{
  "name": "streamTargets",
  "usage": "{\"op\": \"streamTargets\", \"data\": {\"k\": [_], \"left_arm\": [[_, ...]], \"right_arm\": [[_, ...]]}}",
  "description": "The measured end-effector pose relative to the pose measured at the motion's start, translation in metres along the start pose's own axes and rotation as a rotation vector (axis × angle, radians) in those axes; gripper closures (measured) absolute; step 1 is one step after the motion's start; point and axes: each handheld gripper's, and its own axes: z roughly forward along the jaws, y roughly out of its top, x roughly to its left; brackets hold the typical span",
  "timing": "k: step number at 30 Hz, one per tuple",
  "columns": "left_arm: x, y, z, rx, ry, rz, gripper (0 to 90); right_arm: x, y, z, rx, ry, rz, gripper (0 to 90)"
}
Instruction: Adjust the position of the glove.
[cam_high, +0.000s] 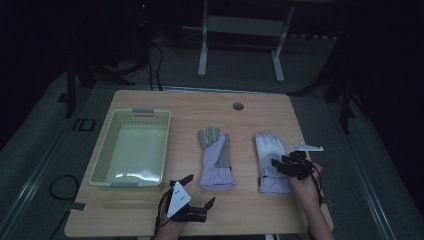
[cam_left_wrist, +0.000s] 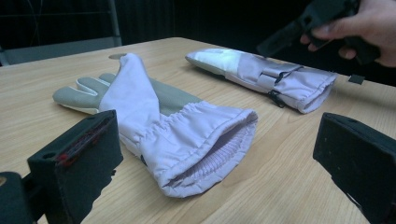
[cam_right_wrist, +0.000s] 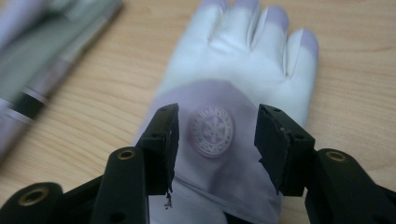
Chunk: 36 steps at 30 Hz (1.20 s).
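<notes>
Nearest me, the left gripper (cam_high: 197, 192) rests near the table's (cam_high: 150, 102) front edge, its jaws spread wide with nothing between them, just short of the cuff of the lilac-and-grey glove (cam_high: 216, 158). Right of that glove, apart from it, lies the second lilac glove (cam_high: 269, 150), back up. Over its wrist hovers the right gripper (cam_high: 280, 163), jaws parted and grasping nothing. Left of the grey-palmed glove sits a pale green basket (cam_high: 100, 162).

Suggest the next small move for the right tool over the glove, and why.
Probably lower the right tool and close it on the right-hand glove. Its jaws stand open just above the glove's round emblem, nothing is gripped, and the basket holds no glove.
</notes>
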Motion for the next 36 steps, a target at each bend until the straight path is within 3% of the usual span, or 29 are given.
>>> {"op": "streamTargets", "data": {"k": [2, 7, 11, 14, 16, 18, 20, 24, 29, 36], "left_arm": [[0.000, 0.000, 0.000, -0.004, -0.003, -0.006, 1.2], [0.000, 0.000, 0.000, 0.000, 0.000, 0.000, 1.2], [0.000, 0.000, 0.000, -0.001, -0.003, -0.004, 1.2], [0.000, 0.000, 0.000, 0.001, -0.002, -0.004, 1.2], [0.000, 0.000, 0.000, 0.001, -0.003, -0.004, 1.2], [0.000, 0.000, 0.000, 0.003, -0.003, -0.005, 1.2], [0.000, 0.000, 0.001, 0.005, -0.002, -0.006, 1.2], [0.000, 0.000, 0.001, 0.005, -0.001, -0.006, 1.2], [0.001, 0.000, 0.001, 0.007, -0.001, -0.008, 1.3], [0.001, 0.000, 0.001, 0.007, 0.001, -0.011, 1.2]], "right_arm": [[-0.002, -0.004, 0.008, 0.030, 0.013, 0.006, 50.2], [-0.003, -0.010, 0.017, 0.028, 0.011, 0.018, 47.6], [0.001, -0.014, 0.020, 0.022, 0.038, -0.025, 33.6], [0.002, -0.015, 0.021, 0.017, 0.033, -0.036, 34.3], [-0.001, -0.016, 0.020, 0.010, 0.041, -0.006, 40.9], [-0.004, -0.016, 0.018, 0.012, 0.052, 0.027, 59.5], [-0.007, -0.015, 0.017, 0.024, 0.080, 0.067, 64.1], [-0.004, -0.011, 0.014, 0.030, 0.067, 0.067, 74.1], [-0.006, -0.004, 0.003, 0.010, 0.062, 0.091, 77.4], [-0.002, 0.016, -0.016, -0.014, 0.034, 0.077, 78.7]]}}
